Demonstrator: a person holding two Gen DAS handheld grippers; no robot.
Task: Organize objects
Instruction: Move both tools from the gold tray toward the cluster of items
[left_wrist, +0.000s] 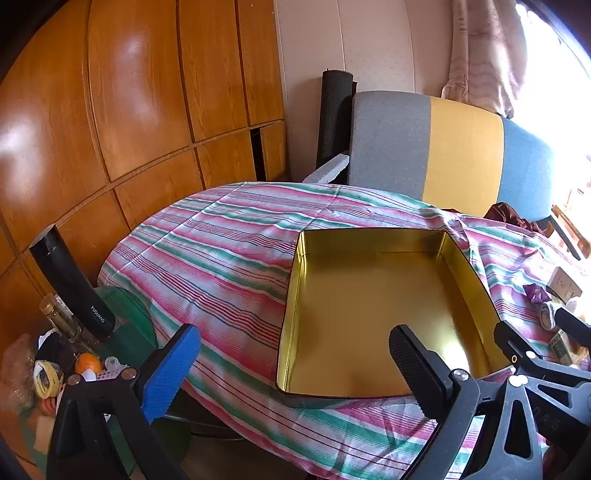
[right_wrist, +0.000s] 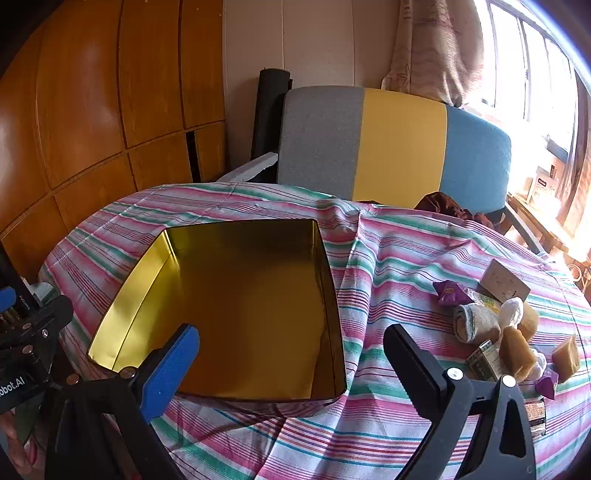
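An empty gold-lined tin box (left_wrist: 369, 295) (right_wrist: 251, 295) sits on the striped tablecloth (left_wrist: 229, 258). My left gripper (left_wrist: 291, 365) hovers open over the tin's near left corner with nothing between its fingers. My right gripper (right_wrist: 290, 369) is open above the tin's near right corner, also empty. A pile of small items lies right of the tin: a rolled grey sock (right_wrist: 474, 323), purple packets (right_wrist: 448, 291), tan blocks (right_wrist: 517, 352), a beige box (right_wrist: 504, 282) and a green-printed pack (right_wrist: 484, 358). Each gripper shows at the edge of the other's view.
A chair (right_wrist: 399, 147) with a grey, yellow and blue back stands behind the table. Wooden wardrobe doors (left_wrist: 129, 110) fill the left. A black flask (left_wrist: 70, 284) and clutter with an orange (left_wrist: 88, 362) sit low beside the table's left edge.
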